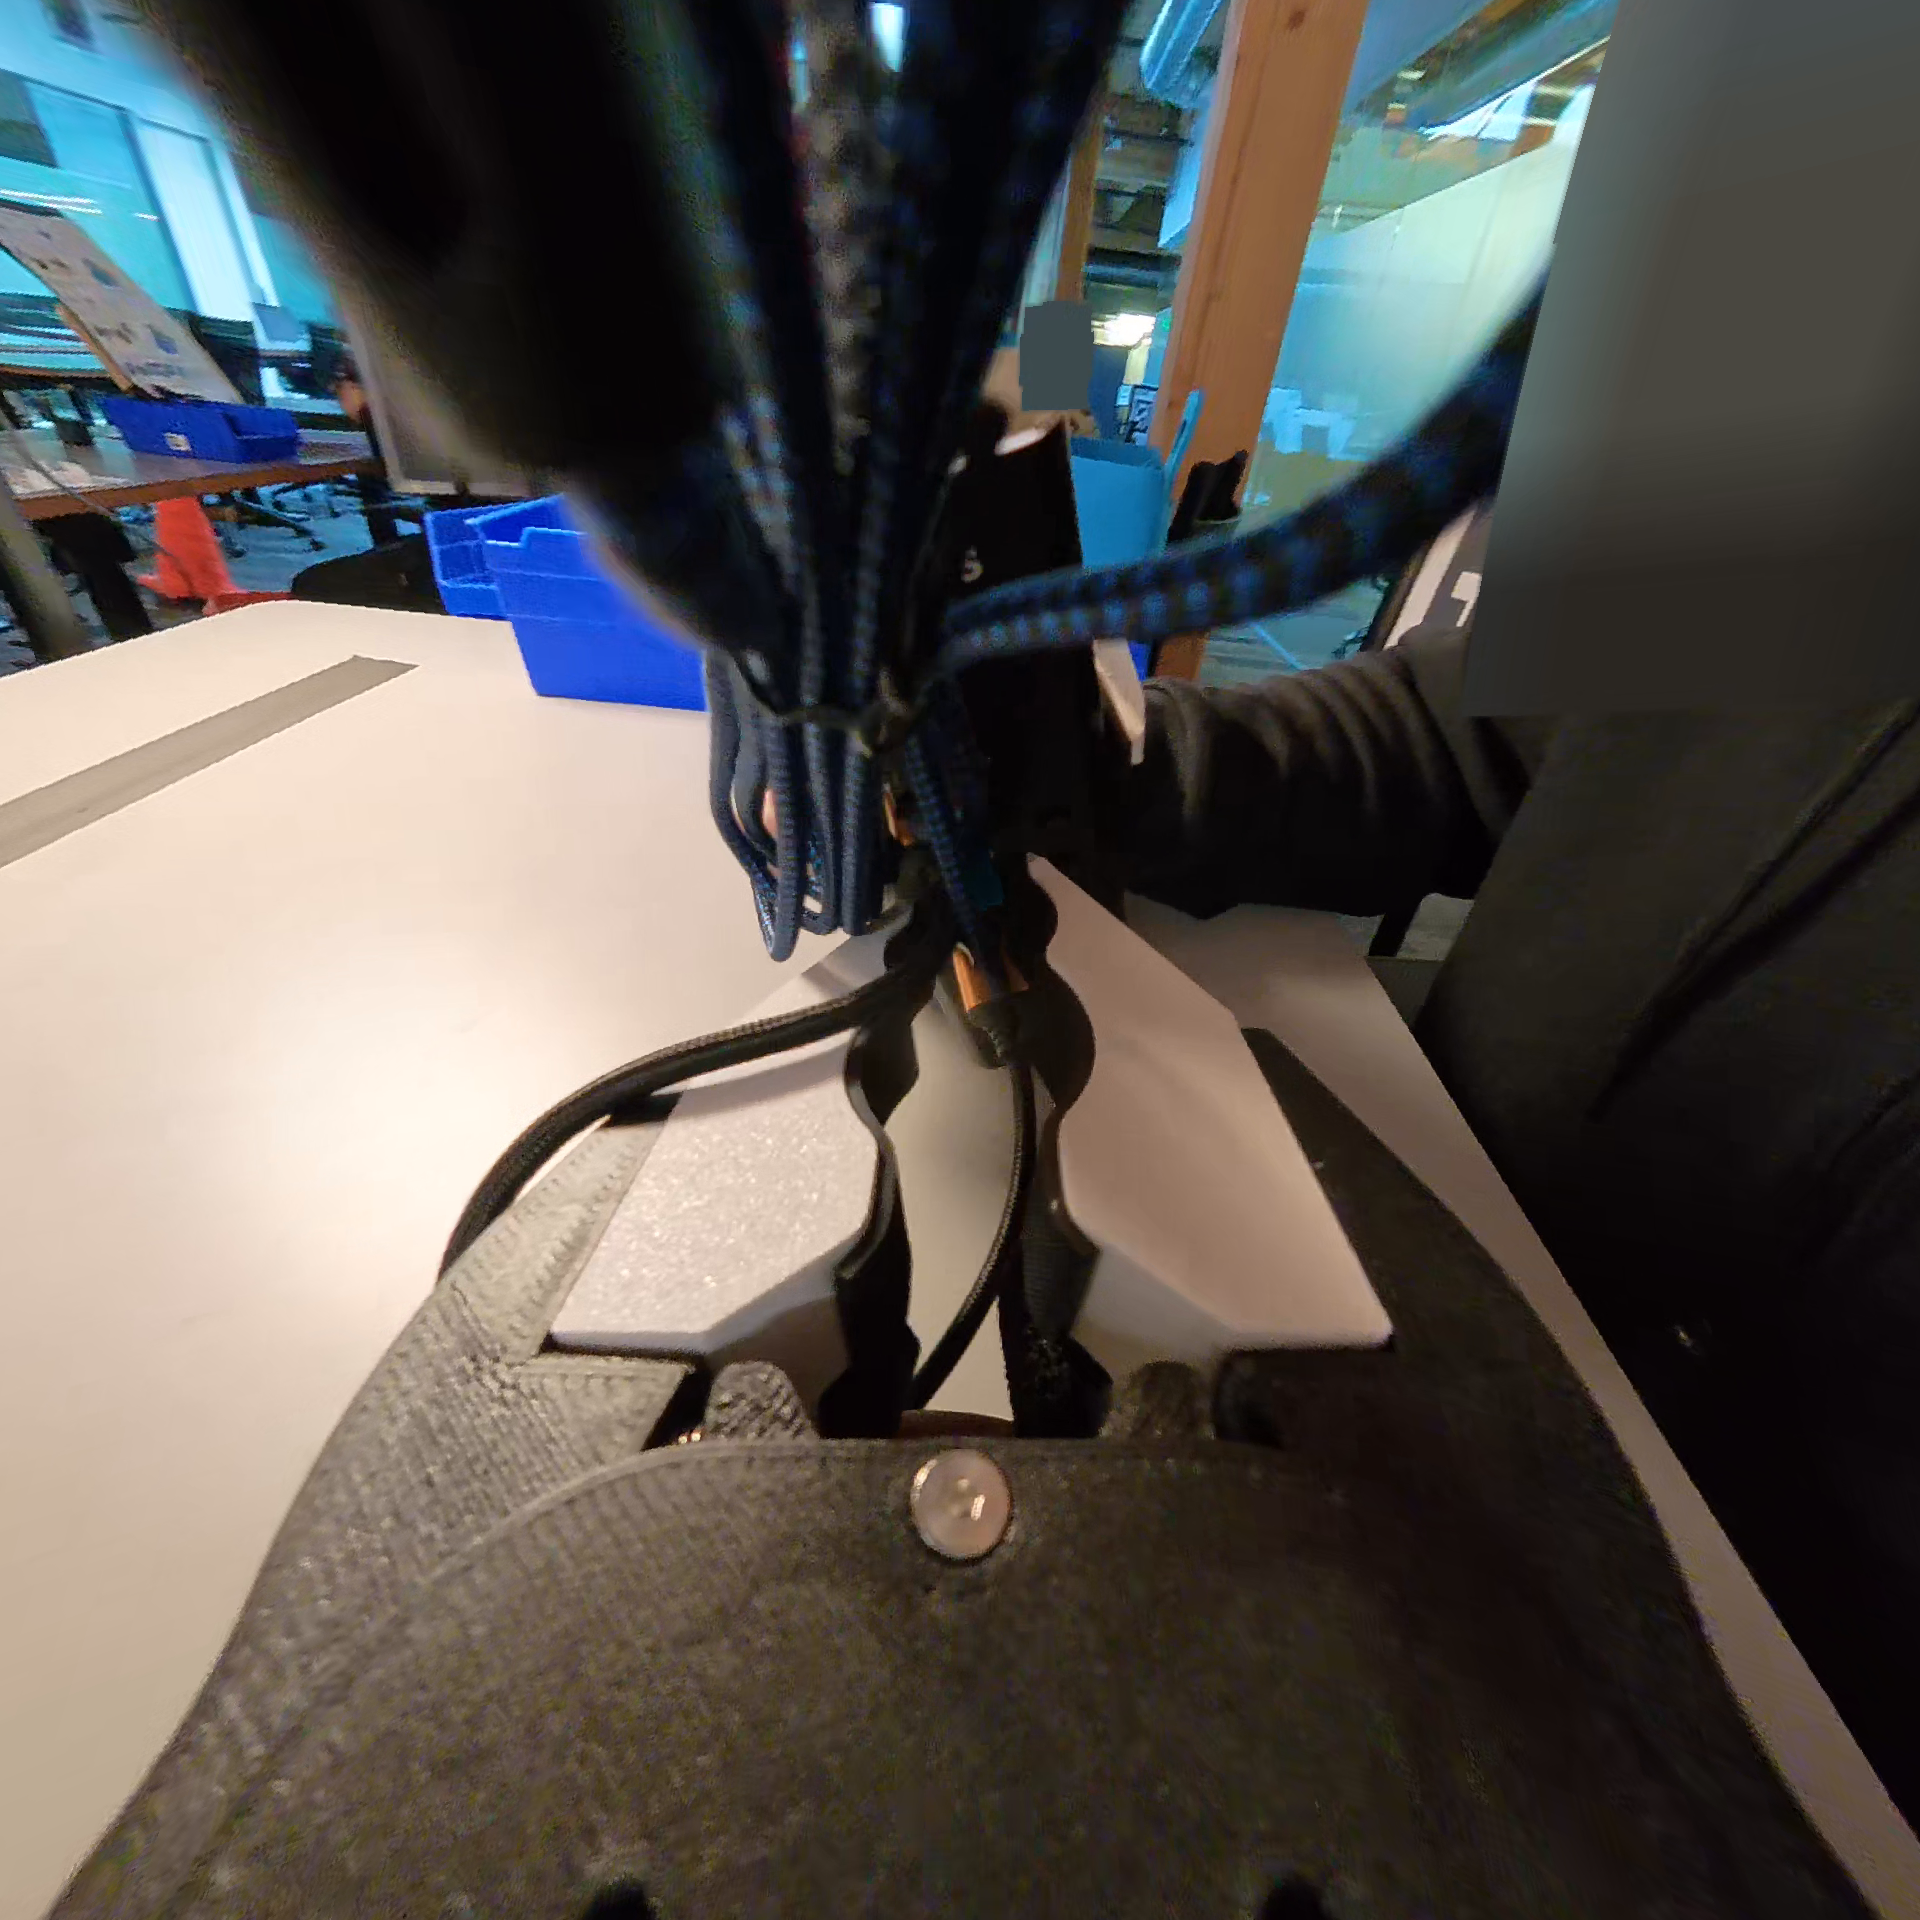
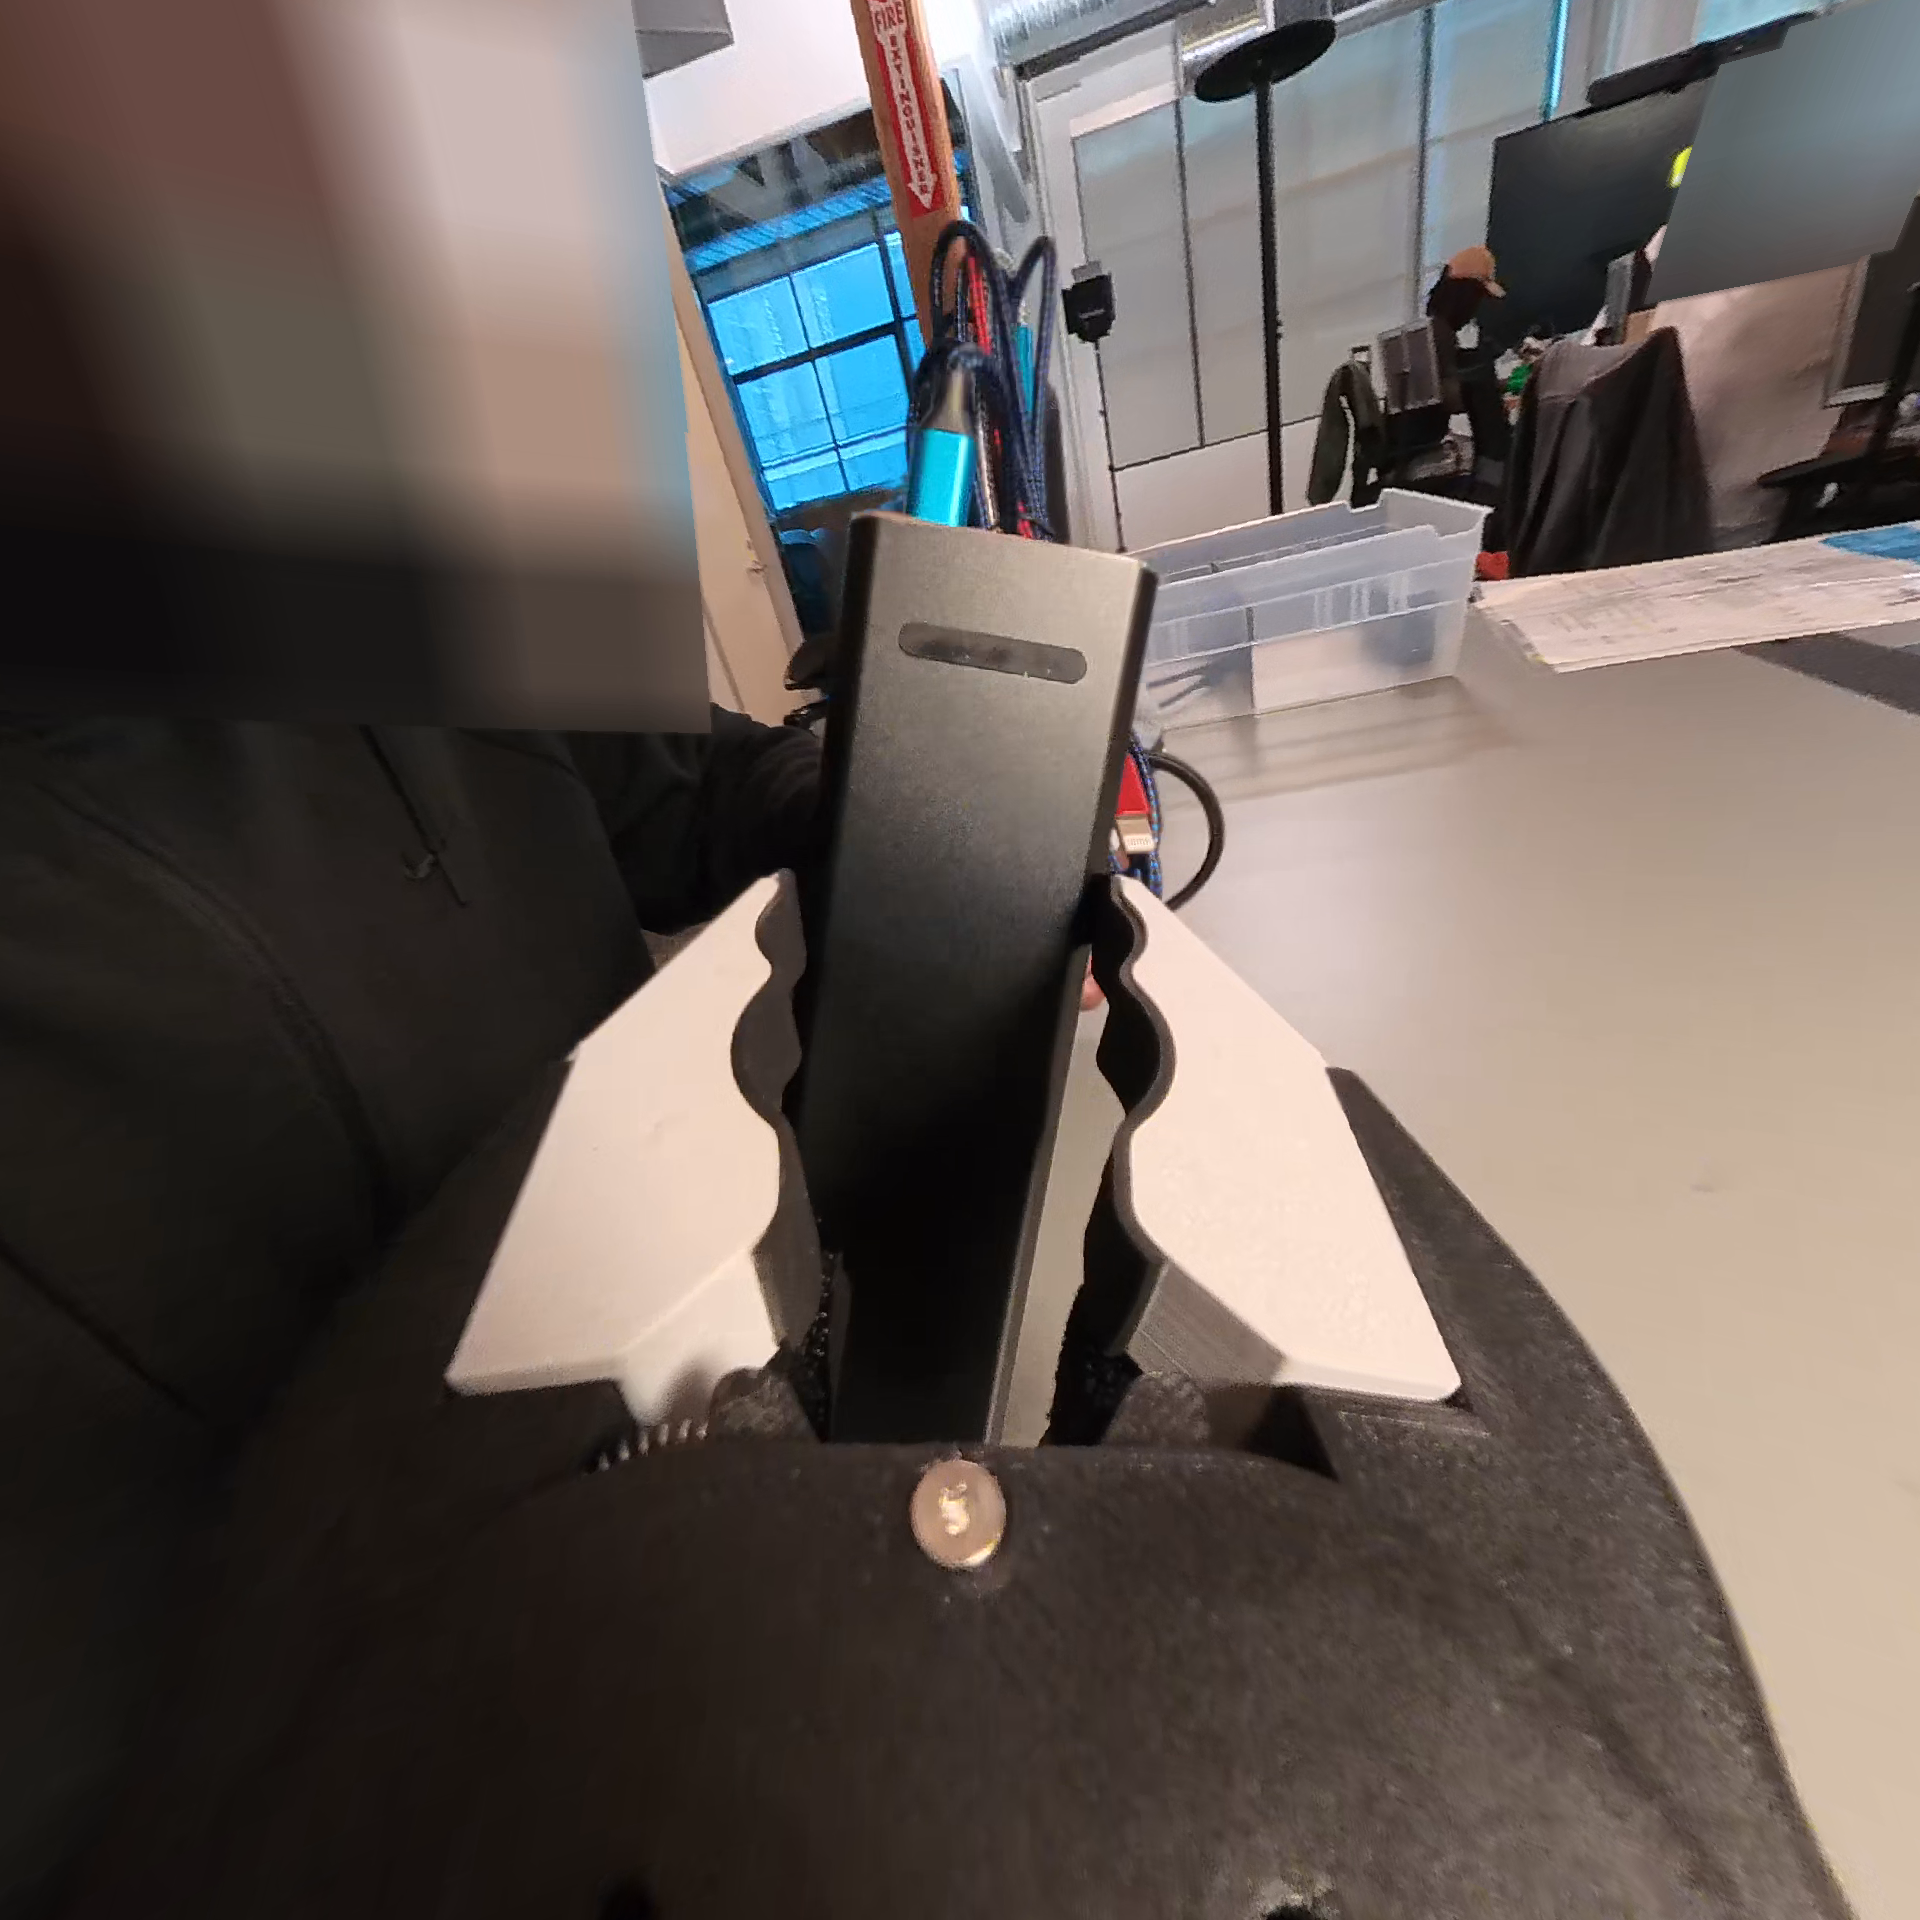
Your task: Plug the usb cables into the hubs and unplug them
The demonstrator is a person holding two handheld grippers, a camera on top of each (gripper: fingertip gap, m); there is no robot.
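Both grippers are up off the white table, one clamped on a hub, the other pinching a cable plug.

The right gripper (image 2: pixel 945 935) has its two fingers pressed against the sides of a long black hub (image 2: pixel 966 883), which stands upright between them; a teal plug (image 2: pixel 940 468) sits at the hub's far end, with braided blue and red cables (image 2: pixel 987 343) looping above it. The left gripper (image 1: pixel 971 977) is nearly closed, nipping a copper-coloured plug (image 1: pixel 971 987) at its fingertips, a thin black cord (image 1: pixel 997 1195) running back between the fingers. Right ahead of it hangs a tied bundle of blue braided cables (image 1: pixel 831 727). Below lies the white table (image 1: pixel 312 935), with blue bins (image 1: pixel 582 613) at its far edge.
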